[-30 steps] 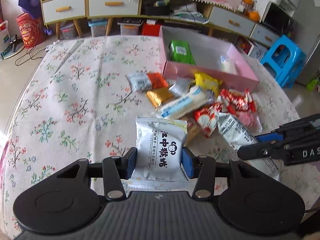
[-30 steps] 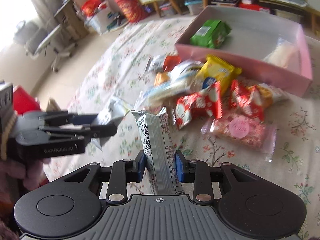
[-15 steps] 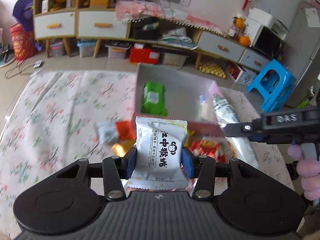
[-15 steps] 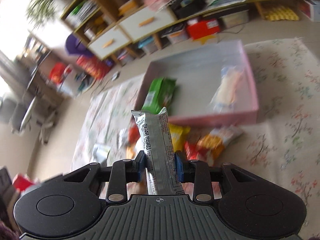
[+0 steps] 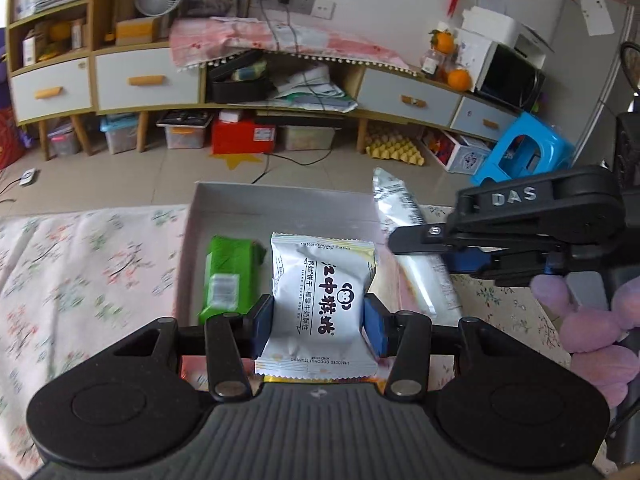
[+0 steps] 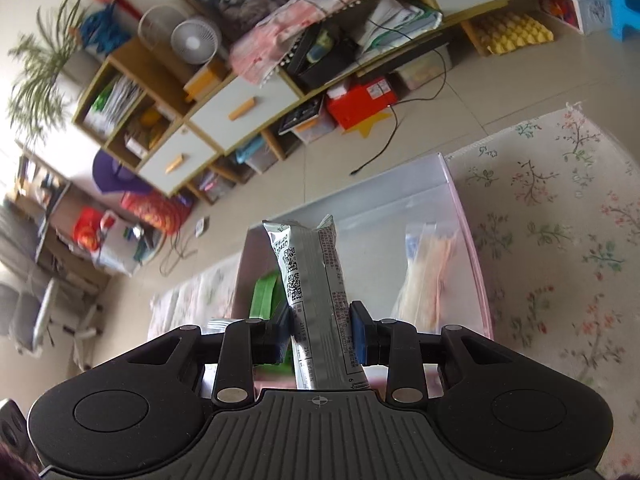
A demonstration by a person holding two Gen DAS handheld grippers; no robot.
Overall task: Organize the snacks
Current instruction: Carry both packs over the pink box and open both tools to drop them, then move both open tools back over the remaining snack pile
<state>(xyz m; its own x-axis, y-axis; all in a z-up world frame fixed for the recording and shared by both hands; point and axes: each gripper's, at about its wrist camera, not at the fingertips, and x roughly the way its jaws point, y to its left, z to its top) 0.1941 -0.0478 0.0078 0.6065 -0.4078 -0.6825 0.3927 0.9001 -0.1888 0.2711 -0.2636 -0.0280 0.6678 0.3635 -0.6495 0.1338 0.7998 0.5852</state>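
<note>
Floral-clothed table (image 5: 80,264), pink box (image 5: 280,200); my left tool (image 5: 318,322) grips white biscuit packet (image 5: 324,296), right tool (image 6: 320,330) grips silver packet (image 6: 316,300); risk: collision, releasing beyond rim.

box (image 5: 280,200): 1 | snack packets (image 5: 324,296): 4 | tongs (image 5: 318,322): 2
</note>
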